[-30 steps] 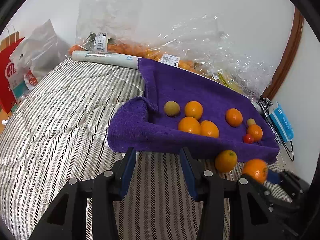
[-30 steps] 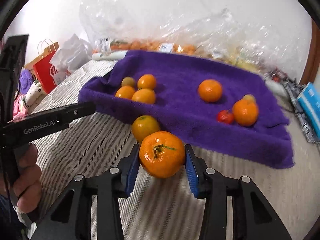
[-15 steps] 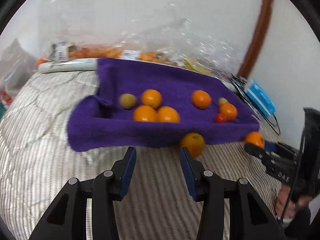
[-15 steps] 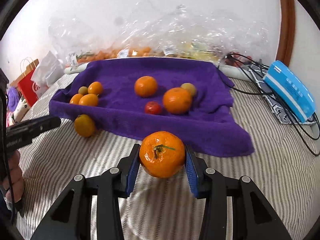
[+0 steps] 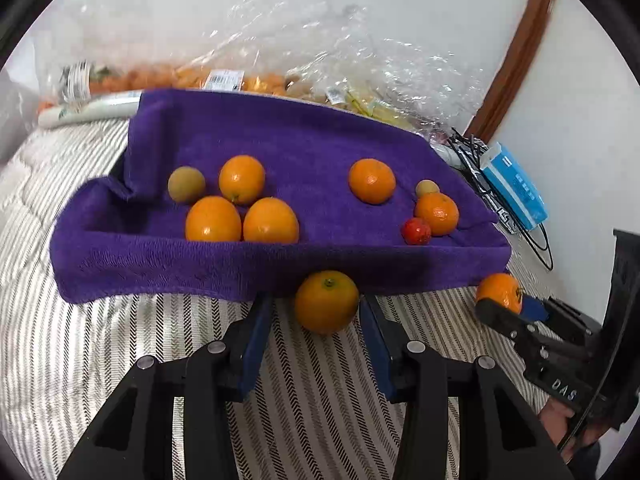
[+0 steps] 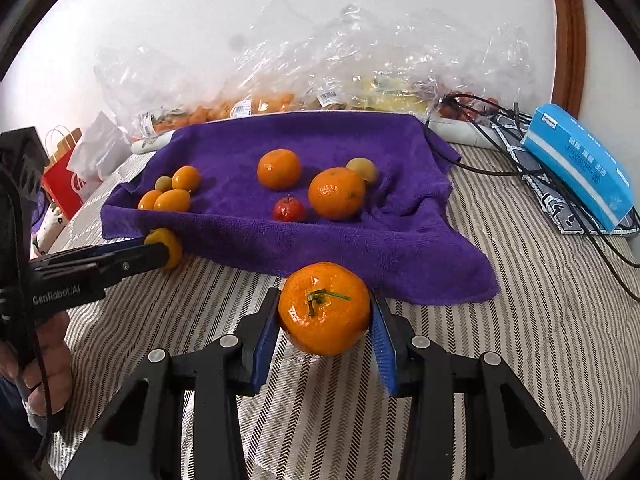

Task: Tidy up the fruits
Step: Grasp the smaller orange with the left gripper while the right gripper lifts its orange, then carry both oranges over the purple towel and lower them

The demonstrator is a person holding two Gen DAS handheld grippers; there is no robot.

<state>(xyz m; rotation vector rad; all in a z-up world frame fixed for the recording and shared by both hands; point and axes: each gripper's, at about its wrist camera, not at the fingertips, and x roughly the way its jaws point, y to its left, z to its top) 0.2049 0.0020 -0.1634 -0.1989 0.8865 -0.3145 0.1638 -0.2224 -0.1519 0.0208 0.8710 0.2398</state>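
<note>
Setting: a home bedroom. Evidence was a striped quilted bedspread (image 6: 540, 320), red shopping bag (image 6: 66, 184), tissue pack (image 6: 580, 172), bagged produce (image 6: 248, 108) against the wall.

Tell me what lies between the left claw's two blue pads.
A round orange fruit lying on the striped quilt, untouched by the pads; left wrist view.

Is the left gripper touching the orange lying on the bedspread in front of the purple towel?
Apart. The left wrist view shows striped bedspread between the orange and each pad of the left gripper.

Purple towel (image 5: 280, 136); orange mandarin (image 6: 324, 308) between blue-padded fingers (image 6: 264, 340); bedcover (image 6: 520, 320) striped grey-white beneath; red fruit (image 6: 289, 209) beyond.
</note>
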